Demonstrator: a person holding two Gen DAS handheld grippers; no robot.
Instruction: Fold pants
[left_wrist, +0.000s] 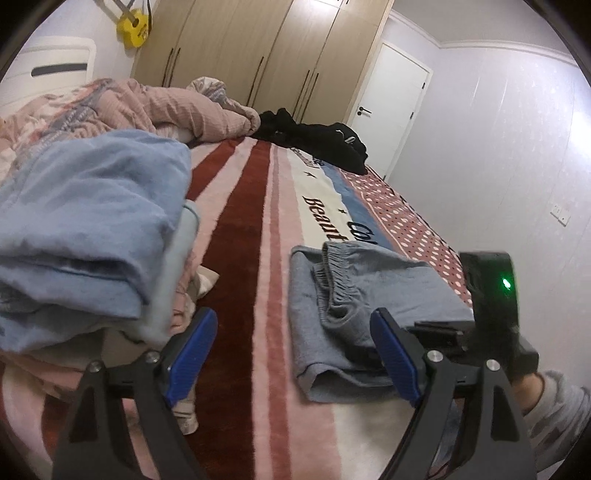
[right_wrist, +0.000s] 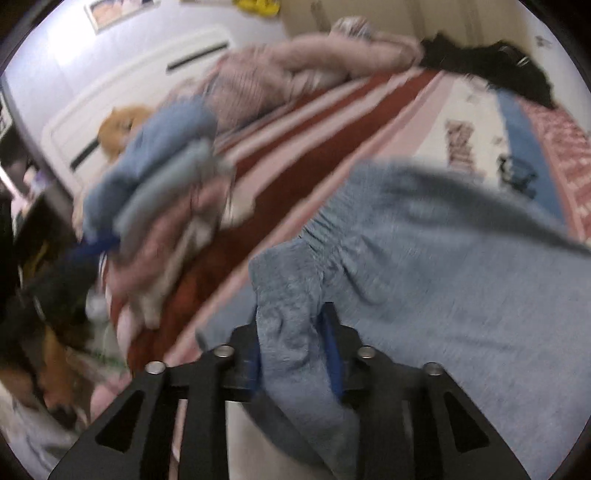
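My left gripper (left_wrist: 291, 354) points down at a shallow angle over the bed (left_wrist: 236, 236), fingers (left_wrist: 194, 354) wide, nothing between them, only striped blanket below the gap. My right gripper (right_wrist: 293, 347) is tipped steeper and sits on the folded grey-blue pants (left_wrist: 373, 295); a fold of that cloth runs up between its blue fingers (right_wrist: 334, 354), which stand narrow. The right view is blurred, so I cannot tell whether the pads press the cloth or just flank it. In the left view the right gripper's black body with a green light (left_wrist: 506, 283) is at the pants' right end, my right hand (left_wrist: 535, 384) and a grey sleeve (left_wrist: 561, 406) behind it. The pants lie near, right of centre, elastic waistband up, close to the bed's right edge. A stack of folded clothes (left_wrist: 92, 236), light blue on top, is to the near left, just beside my left finger. Far left is a rumpled pink quilt (left_wrist: 155, 107), far centre a black garment (left_wrist: 317, 140). Between stack and pants a bare strip of dark red and pink stripes runs far down the bed. Beyond: wardrobe (left_wrist: 258, 48), white door (left_wrist: 391, 96), bare wall right.
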